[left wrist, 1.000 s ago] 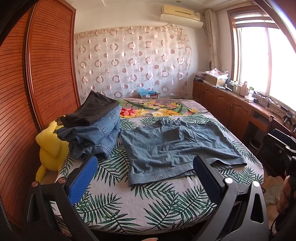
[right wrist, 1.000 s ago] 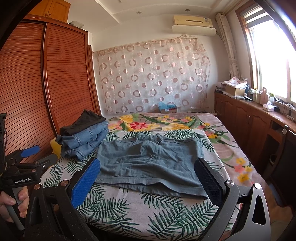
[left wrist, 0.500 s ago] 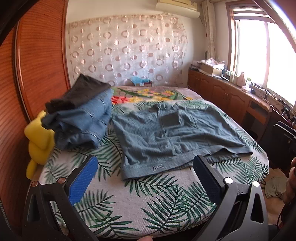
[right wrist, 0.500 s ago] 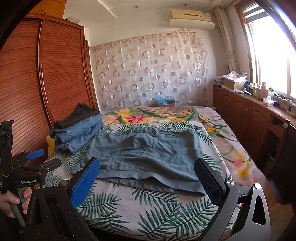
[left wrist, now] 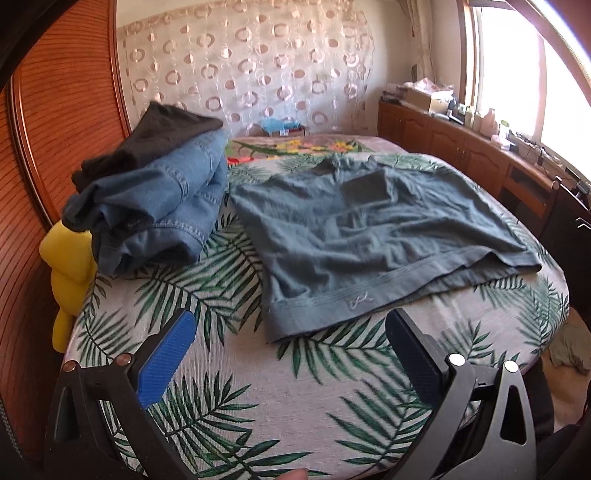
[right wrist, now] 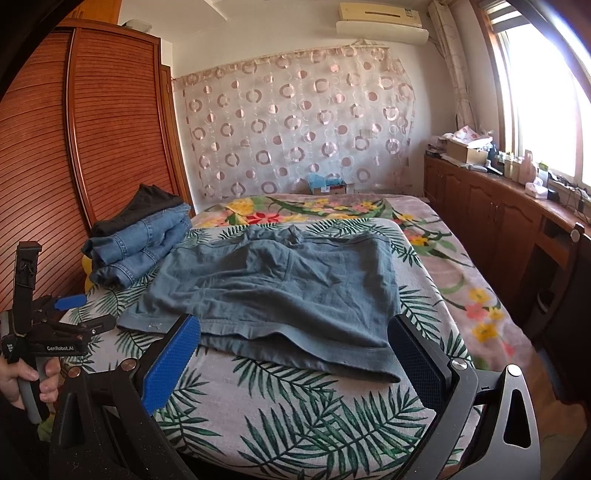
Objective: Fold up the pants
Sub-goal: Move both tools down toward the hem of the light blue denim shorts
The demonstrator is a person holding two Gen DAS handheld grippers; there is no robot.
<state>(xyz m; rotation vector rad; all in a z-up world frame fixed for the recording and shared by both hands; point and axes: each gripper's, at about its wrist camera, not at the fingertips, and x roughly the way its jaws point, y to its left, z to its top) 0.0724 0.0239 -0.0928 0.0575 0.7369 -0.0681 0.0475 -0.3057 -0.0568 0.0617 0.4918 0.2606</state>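
Roughly centred on the bed (left wrist: 258, 398), a pair of grey-blue shorts (left wrist: 354, 243) lies spread flat on a sheet w/ green palm-leaf print. Waistband is at the far end, toward the curtain; leg hems face the cameras, near the bed's front edge. One hem corner, w/ a small stitched logo, sits just beyond the left tongs.

Left tongs (left wrist: 291, 354) hover above the sheet, just short of the shorts' near hem. Blue-padded fingers are spread wide, gripping nothing. Right tongs (right wrist: 295, 362) hover over the near hem as well, fingers likewise wide apart and empty; the hem shows between them.

On the bed's left side, beside the shorts, sits a stack of folded clothes (left wrist: 155, 192): blue jeans w/ a dark garment on top. A yellow soft toy (left wrist: 70, 273) is wedged between that stack and the brown slatted wardrobe (right wrist: 48, 166).

From the right-wrist view, the left tongs' handle is held in a hand (right wrist: 22, 380) at far left. Bkgd: curtain w/ circle pattern (right wrist: 295, 125), wall air conditioner (right wrist: 380, 18), bright window over a cluttered wooden worktop (right wrist: 517, 192) at right.
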